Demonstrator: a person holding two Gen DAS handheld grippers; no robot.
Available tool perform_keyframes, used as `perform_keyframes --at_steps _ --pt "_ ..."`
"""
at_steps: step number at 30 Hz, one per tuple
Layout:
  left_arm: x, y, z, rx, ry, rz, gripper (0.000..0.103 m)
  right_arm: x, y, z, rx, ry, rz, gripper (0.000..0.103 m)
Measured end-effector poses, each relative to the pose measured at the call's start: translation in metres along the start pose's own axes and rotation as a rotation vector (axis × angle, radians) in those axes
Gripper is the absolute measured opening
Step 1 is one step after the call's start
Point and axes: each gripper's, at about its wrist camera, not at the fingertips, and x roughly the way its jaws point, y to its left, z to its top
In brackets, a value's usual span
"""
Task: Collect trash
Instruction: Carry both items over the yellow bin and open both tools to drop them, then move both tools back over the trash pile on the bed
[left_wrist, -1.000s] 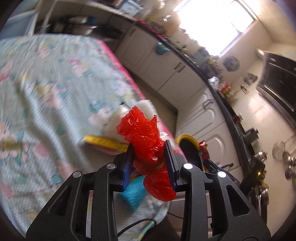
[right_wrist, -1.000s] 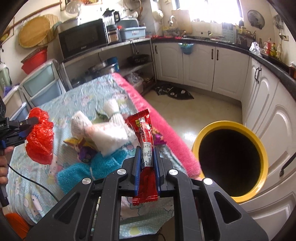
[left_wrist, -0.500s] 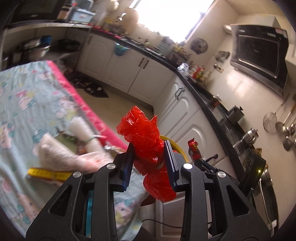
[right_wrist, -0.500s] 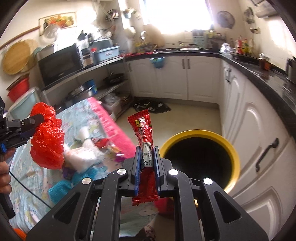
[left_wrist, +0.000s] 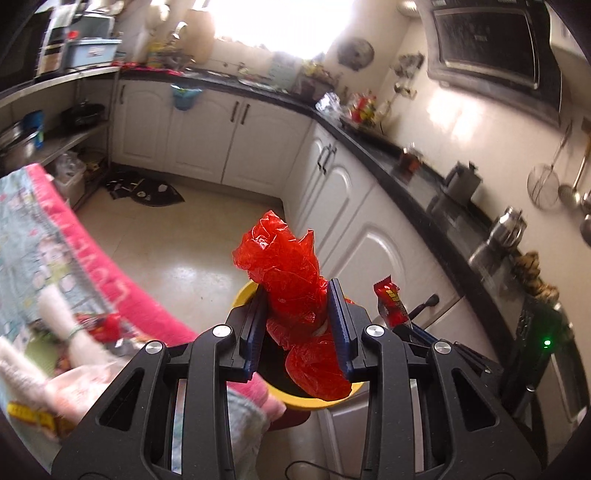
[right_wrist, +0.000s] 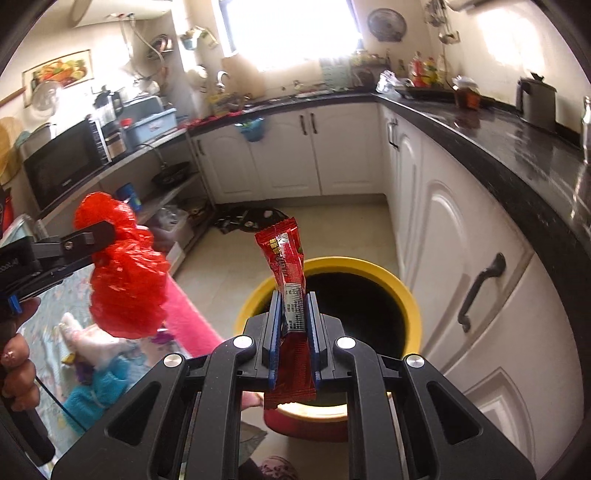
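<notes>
The right gripper (right_wrist: 291, 325) pinches a red snack wrapper (right_wrist: 286, 266), its print too small to read; the left gripper (left_wrist: 297, 314) clamps crumpled red plastic (left_wrist: 291, 284). Beyond both stands the yellow-rimmed bin (right_wrist: 388, 273), its inside dark, partly hidden.

The trash bin (left_wrist: 243, 291) is mostly hidden behind the left gripper (left_wrist: 297, 321) and its red plastic bag (left_wrist: 291, 288). Litter on the table (left_wrist: 22, 236) is blurred beyond telling.
</notes>
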Motion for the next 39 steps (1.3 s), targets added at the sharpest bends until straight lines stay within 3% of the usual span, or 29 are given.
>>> perform_keyframes --at_steps 9,18,24,27,29,31,39 --pt "0.086 -0.008 -0.007 0.031 0.132 0.008 0.026 0.050 -0.028 -0.004 0.054 0.094 -0.010 0.013" --pt "0.123 0.000 -0.016 0.044 0.211 0.020 0.034 0.088 -0.046 -0.007 0.085 0.159 -0.017 0.019" --pt "0.125 0.011 -0.023 0.025 0.226 0.036 0.055 0.095 -0.049 -0.008 0.081 0.164 -0.028 0.040" --pt "0.118 0.012 -0.026 0.026 0.217 0.037 0.069 0.091 -0.048 -0.010 0.074 0.149 -0.041 0.050" --pt "0.111 0.012 -0.026 0.031 0.202 0.043 0.085 0.086 -0.047 -0.010 0.070 0.135 -0.054 0.055" --pt "0.102 0.011 -0.026 0.032 0.186 0.046 0.091 0.080 -0.046 -0.010 0.068 0.117 -0.065 0.059" --pt "0.058 0.003 -0.027 0.042 0.108 0.072 0.092 0.048 -0.037 -0.001 0.042 0.024 -0.094 0.075"
